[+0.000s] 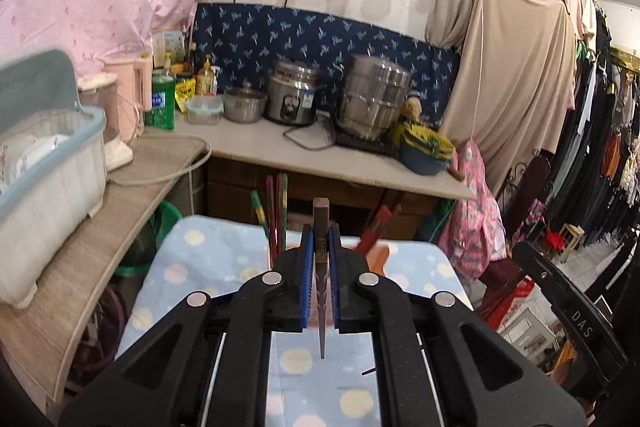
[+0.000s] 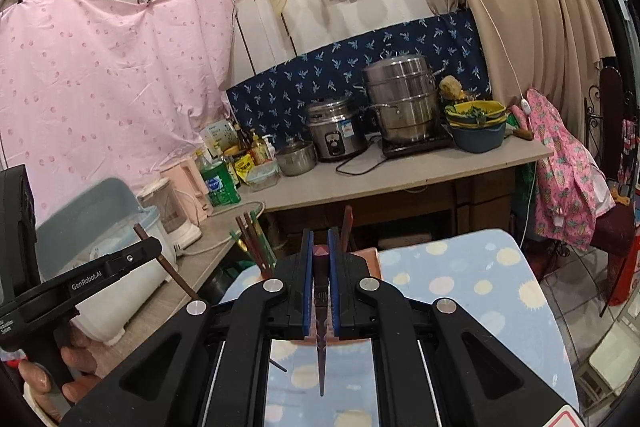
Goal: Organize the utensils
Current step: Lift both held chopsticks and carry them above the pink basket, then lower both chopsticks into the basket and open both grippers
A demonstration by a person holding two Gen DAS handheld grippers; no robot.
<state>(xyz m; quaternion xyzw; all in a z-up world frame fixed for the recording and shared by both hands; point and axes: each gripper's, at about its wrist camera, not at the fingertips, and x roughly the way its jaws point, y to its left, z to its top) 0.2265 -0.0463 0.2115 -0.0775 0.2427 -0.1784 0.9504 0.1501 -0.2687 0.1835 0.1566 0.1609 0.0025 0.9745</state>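
Both black claws, left (image 1: 321,243) and right (image 2: 321,247), each pinching one tapered dark-brown chopstick (image 1: 321,267) between ribbed blue pads (image 1: 307,267).

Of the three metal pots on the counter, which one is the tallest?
The stacked steamer pot at the right, on the dark cooktop. It rises well above the rice cooker and the small lidded pot.

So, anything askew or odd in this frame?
Nothing is spilled or damaged. Each tongs, left and right, is shut on a dark chopstick. Other chopsticks stand upright in the holder on the dotted table.
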